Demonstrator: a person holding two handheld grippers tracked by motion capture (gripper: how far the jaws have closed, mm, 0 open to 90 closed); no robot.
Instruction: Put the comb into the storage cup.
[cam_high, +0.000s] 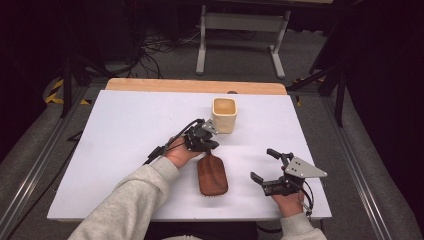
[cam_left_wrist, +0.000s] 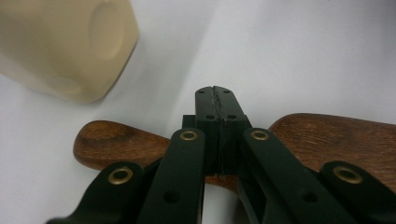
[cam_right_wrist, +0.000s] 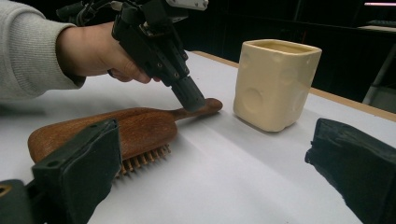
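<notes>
A brown wooden hairbrush (cam_high: 212, 175) lies bristles down on the white table, its handle toward a cream square cup (cam_high: 224, 114). My left gripper (cam_high: 206, 147) is shut, jaws pressed flat together with nothing between them, and its tip rests on the brush's narrow handle neck. In the left gripper view the closed jaws (cam_left_wrist: 216, 100) cover the middle of the brush (cam_left_wrist: 327, 140), with the cup (cam_left_wrist: 65, 46) at upper left. My right gripper (cam_high: 263, 164) stands open to the right of the brush, empty. The right gripper view shows its jaws (cam_right_wrist: 217, 177) wide apart, the brush (cam_right_wrist: 130, 126), the cup (cam_right_wrist: 275, 84) and the left gripper (cam_right_wrist: 191, 100).
The white table top (cam_high: 125, 150) has a wooden strip (cam_high: 195, 86) along its far edge. A grey sleeve (cam_high: 130, 205) crosses the near left of the table. Beyond the table stand a white frame (cam_high: 242, 30) and loose cables on the floor.
</notes>
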